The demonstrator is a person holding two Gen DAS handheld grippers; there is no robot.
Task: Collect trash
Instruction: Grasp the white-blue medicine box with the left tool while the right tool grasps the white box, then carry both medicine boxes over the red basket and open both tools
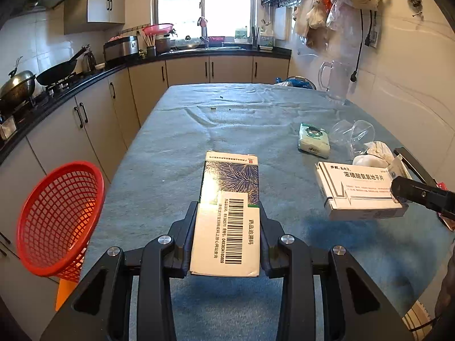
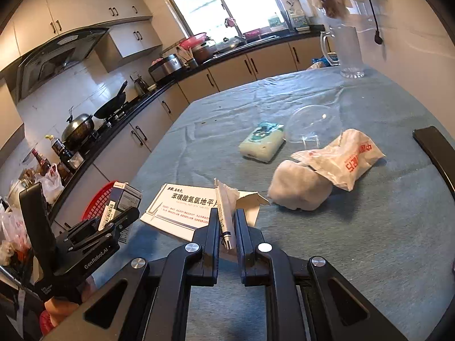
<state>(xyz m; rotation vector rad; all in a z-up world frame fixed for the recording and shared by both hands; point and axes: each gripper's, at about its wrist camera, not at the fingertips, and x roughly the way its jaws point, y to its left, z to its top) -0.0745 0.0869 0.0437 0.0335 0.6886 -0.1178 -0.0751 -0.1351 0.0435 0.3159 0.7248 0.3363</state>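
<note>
My left gripper [image 1: 227, 210] is shut on a green-and-blue medicine box [image 1: 230, 187] with a barcode label, holding it lengthwise above the blue tablecloth. In the right wrist view the left gripper [image 2: 119, 218] carries that medicine box [image 2: 125, 199] just over the red mesh basket [image 2: 95, 206]. The red mesh basket [image 1: 57, 221] sits off the table's left edge, tilted toward me. My right gripper [image 2: 227, 213] is shut on the torn flap of a white medicine box [image 2: 182, 210], which hangs a little above the cloth. From the left wrist, the right gripper [image 1: 398, 194] grips the white medicine box [image 1: 361, 190] at its right end.
On the table [image 1: 227, 119] lie a tissue pack [image 2: 263, 142], a clear plastic lid [image 2: 312, 125], a crumpled white bag [image 2: 347, 159] and a white wad [image 2: 298, 187]. A glass jug [image 2: 347, 51] stands far right. A black chair back [image 2: 435, 147] rises at the right edge.
</note>
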